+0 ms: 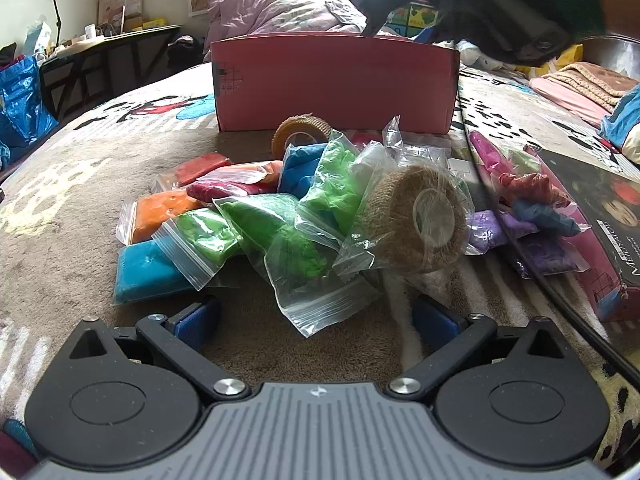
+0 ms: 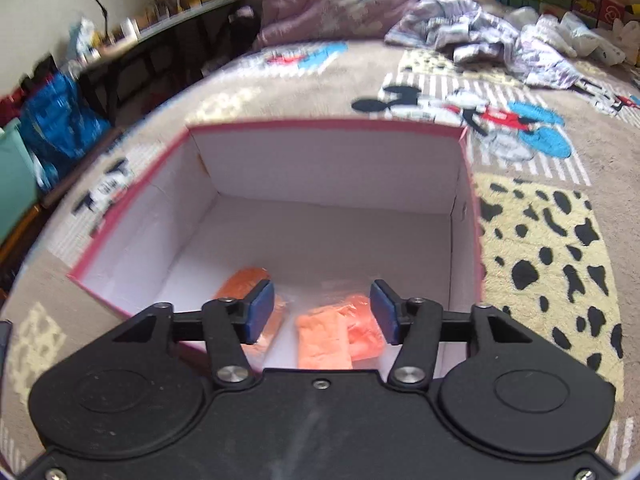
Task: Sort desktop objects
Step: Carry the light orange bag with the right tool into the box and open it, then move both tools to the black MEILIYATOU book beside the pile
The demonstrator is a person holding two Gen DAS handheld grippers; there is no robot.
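My right tongs (image 2: 322, 312) hang parted and empty over the box (image 2: 132, 216) at the bed's far side; orange bags (image 2: 324, 340) lie inside. My left tongs (image 1: 316, 320) gape wide, empty, before the unsorted bags (image 1: 280, 216).

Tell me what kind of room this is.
Most likely a bedroom. The work surface is a bed covered by a cartoon-print blanket, with a rumpled pink quilt heaped at the far end and a cluttered desk against the wall.
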